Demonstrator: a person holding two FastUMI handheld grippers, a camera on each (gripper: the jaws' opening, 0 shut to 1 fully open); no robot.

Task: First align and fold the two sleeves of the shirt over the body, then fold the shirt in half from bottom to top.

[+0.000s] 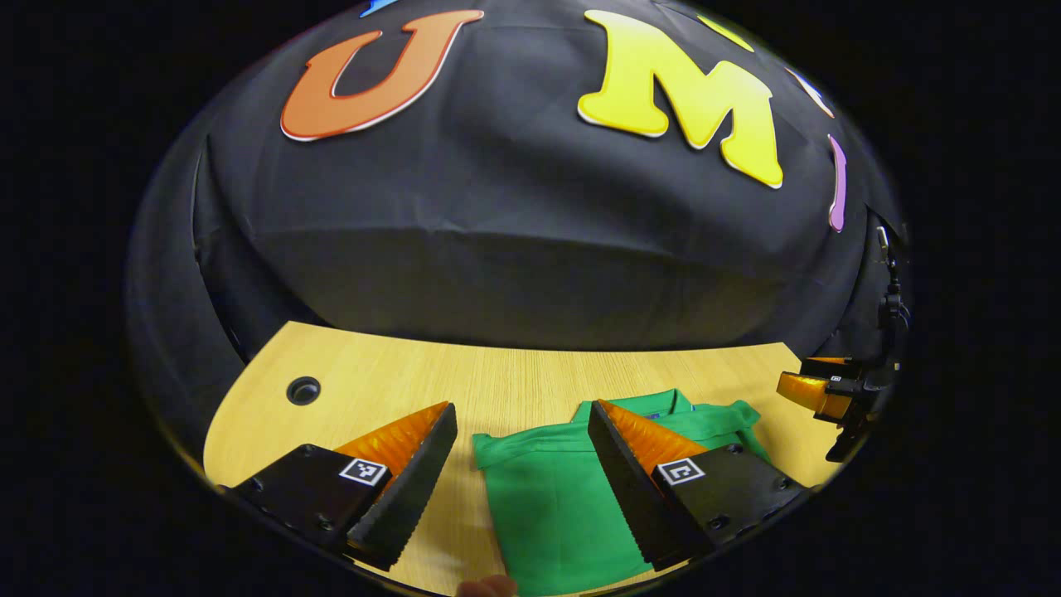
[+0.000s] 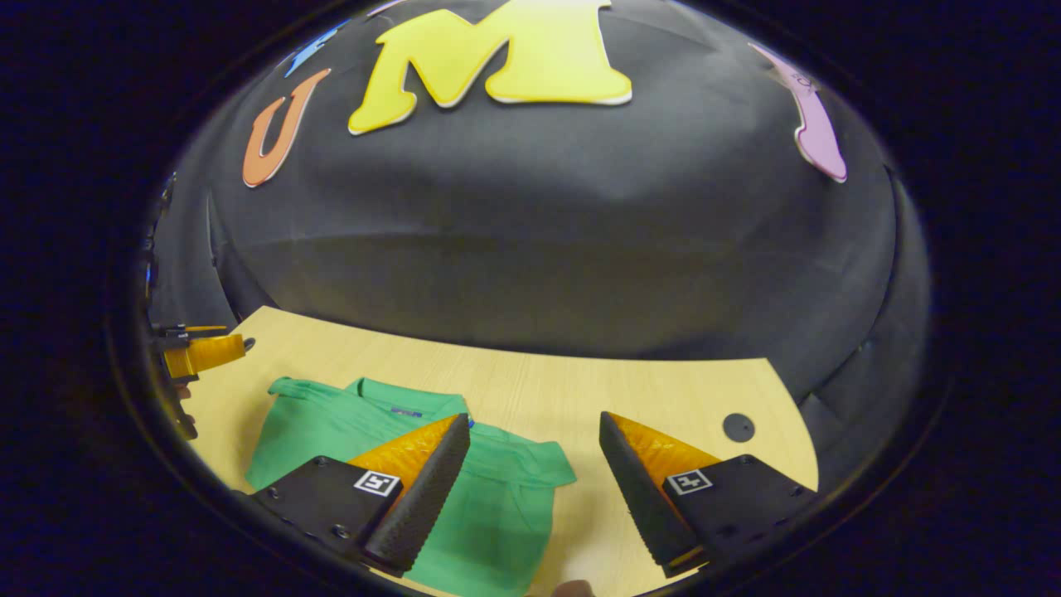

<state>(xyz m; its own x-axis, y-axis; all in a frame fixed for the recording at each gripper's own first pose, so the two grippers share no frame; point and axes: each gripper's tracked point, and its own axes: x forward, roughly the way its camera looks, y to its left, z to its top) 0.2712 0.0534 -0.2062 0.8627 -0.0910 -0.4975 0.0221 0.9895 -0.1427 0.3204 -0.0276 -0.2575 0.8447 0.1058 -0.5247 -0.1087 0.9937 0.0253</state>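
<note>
A green short-sleeved shirt (image 1: 547,506) lies flat on the wooden table (image 1: 373,373) with its collar (image 1: 667,404) toward the far wall. In the left gripper view, my left gripper (image 1: 522,406) hovers open over the shirt's left shoulder and sleeve edge (image 1: 497,448), holding nothing. In the right gripper view the shirt (image 2: 331,431) spreads to the left, its sleeve (image 2: 539,468) lying between the fingers. My right gripper (image 2: 535,416) is open above that sleeve and bare table. Each view catches the other gripper at its side: right gripper (image 1: 816,390), left gripper (image 2: 203,352).
A round cable hole (image 1: 303,390) sits in the table's far left corner and another hole (image 2: 738,427) near the far right corner. The black cloth wall rises right behind the table's back edge. A fingertip (image 1: 489,587) shows at the bottom edge.
</note>
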